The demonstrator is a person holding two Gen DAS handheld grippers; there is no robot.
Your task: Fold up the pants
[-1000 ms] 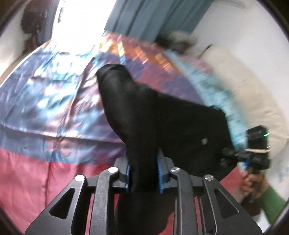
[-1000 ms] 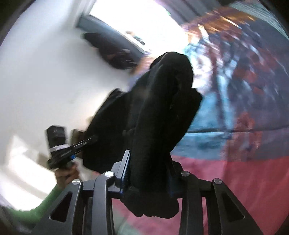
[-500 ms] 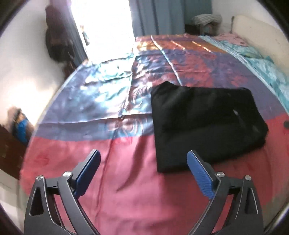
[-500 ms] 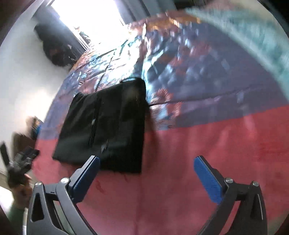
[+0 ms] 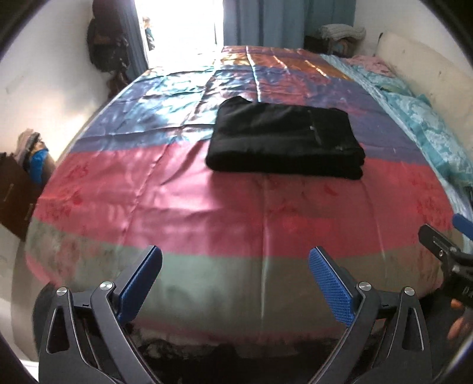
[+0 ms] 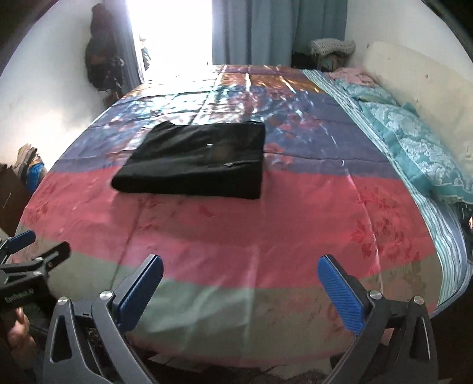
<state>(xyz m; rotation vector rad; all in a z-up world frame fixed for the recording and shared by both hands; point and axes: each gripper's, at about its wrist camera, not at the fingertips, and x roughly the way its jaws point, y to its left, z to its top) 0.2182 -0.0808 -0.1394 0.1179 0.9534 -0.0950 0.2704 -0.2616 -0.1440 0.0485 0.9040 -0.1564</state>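
Observation:
The black pants (image 5: 285, 146) lie folded into a flat rectangle on the striped satin bedspread (image 5: 207, 212), near the bed's middle. They also show in the right wrist view (image 6: 195, 161). My left gripper (image 5: 235, 276) is open and empty, held back over the bed's near edge, well short of the pants. My right gripper (image 6: 240, 283) is open and empty too, also back at the near edge. The right gripper shows at the right rim of the left wrist view (image 5: 449, 251); the left gripper shows at the left rim of the right wrist view (image 6: 26, 260).
A turquoise patterned pillow (image 6: 419, 153) and a cream cushion (image 6: 414, 76) lie along the bed's right side. Dark clothes hang on the left wall (image 5: 106, 50). A bright doorway and blue curtains (image 5: 283, 20) stand behind the bed. A dark cabinet (image 5: 14, 195) stands at left.
One second ago both grippers were shut on the black pants and held them up. They let go, opened, and pulled back to the bed's near edge; the pants now lie folded.

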